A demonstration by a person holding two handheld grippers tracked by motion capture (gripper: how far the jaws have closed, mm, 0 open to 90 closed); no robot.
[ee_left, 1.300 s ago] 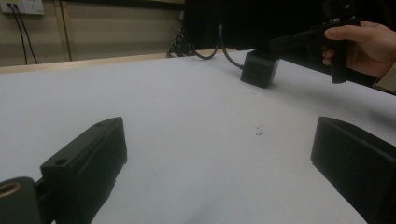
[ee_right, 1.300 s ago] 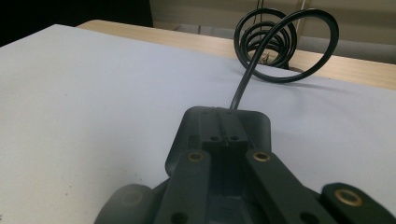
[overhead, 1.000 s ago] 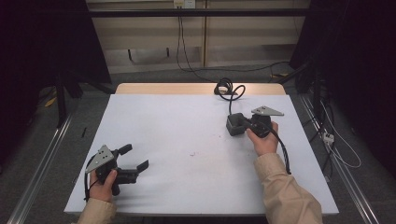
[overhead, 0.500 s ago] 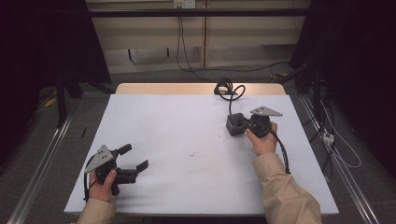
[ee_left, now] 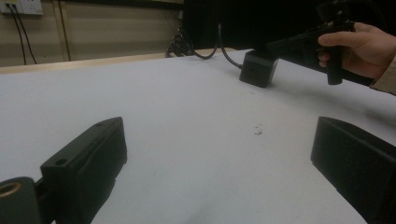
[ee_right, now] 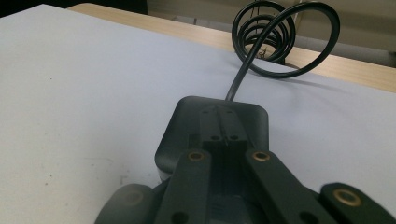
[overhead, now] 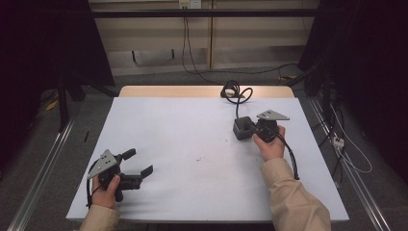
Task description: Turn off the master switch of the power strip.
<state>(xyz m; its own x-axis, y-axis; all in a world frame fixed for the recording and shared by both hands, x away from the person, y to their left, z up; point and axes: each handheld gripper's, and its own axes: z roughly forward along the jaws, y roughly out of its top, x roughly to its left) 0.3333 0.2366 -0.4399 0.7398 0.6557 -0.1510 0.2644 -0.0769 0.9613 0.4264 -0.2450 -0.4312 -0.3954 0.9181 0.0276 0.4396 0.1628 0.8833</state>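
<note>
Here, right gripper (overhead: 246,128) fingers clenched over black adapter block (overhead: 242,128), its cable (overhead: 235,91) pointing to far edge, left gripper (overhead: 138,162) released.

Both forearms wear loose beige long sleeves (overhead: 293,192) with cuffs gathered at the wrists. Each hand carries a matte black plastic two-jaw gripper, the left gripper (overhead: 135,162) and the right gripper (overhead: 246,129), each topped by a grey three-cornered metal plate. Brass-coloured screw bushings dot the right gripper's linkage arms, and a black cable trails from each handle.
</note>
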